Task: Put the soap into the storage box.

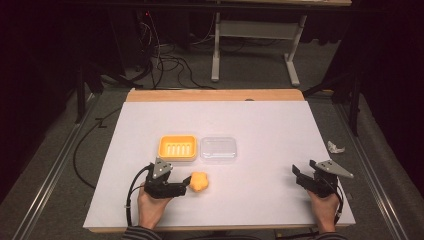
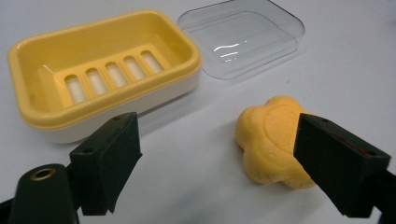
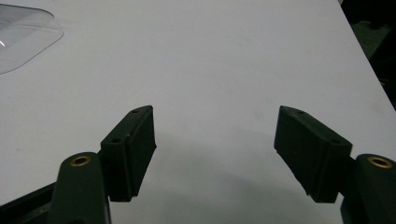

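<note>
My left gripper's (image 2: 217,154) right jaw covers the near edge of the soap (image 2: 273,140), which lies on the table (image 1: 270,120) at that jaw, just before the dish (image 2: 102,74), jaws wide; my right gripper (image 3: 215,149) gapes over bare table.

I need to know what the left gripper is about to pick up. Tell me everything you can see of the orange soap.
The orange flower-shaped soap bar looks waxy and matte, with rounded lobes and a faint line pressed into its top. It lies flat on the white table, in front of the yellow soap dish and apart from it. The open left gripper has one jaw right beside it; contact is unclear.
</note>
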A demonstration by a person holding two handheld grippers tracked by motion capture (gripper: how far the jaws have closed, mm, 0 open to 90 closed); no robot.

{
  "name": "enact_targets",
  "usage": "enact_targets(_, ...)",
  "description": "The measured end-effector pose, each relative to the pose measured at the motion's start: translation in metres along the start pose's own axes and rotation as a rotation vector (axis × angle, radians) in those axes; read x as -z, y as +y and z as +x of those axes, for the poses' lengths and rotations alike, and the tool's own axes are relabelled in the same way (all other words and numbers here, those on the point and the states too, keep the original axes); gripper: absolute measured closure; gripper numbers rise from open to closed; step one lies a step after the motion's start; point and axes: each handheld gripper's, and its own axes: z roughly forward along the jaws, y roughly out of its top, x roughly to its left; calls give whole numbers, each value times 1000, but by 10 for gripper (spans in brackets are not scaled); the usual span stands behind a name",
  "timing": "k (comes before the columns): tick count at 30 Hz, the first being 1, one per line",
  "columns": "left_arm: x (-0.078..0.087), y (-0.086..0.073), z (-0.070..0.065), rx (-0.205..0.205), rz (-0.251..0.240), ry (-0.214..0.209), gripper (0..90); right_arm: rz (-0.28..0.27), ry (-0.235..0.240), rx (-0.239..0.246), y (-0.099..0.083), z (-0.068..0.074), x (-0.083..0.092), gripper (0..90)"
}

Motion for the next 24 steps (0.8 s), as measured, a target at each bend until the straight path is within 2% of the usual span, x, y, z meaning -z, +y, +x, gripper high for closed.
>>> enact_targets(5, -4, 1, -8, -7, 3, -17, 150, -2, -1, -1, 0, 0, 0, 296)
enact_targets(8, -9, 1, -15, -35, 26, -19, 148, -3, -1, -3, 0, 0, 1, 296)
enact_targets(16, -17, 1, -24, -45, 41, -44, 148, -3, 1, -1, 0, 0, 1, 294)
enact_targets(24, -26, 1, -32, -71, 68, -44, 149, -3, 2, -1, 0, 0, 0, 294)
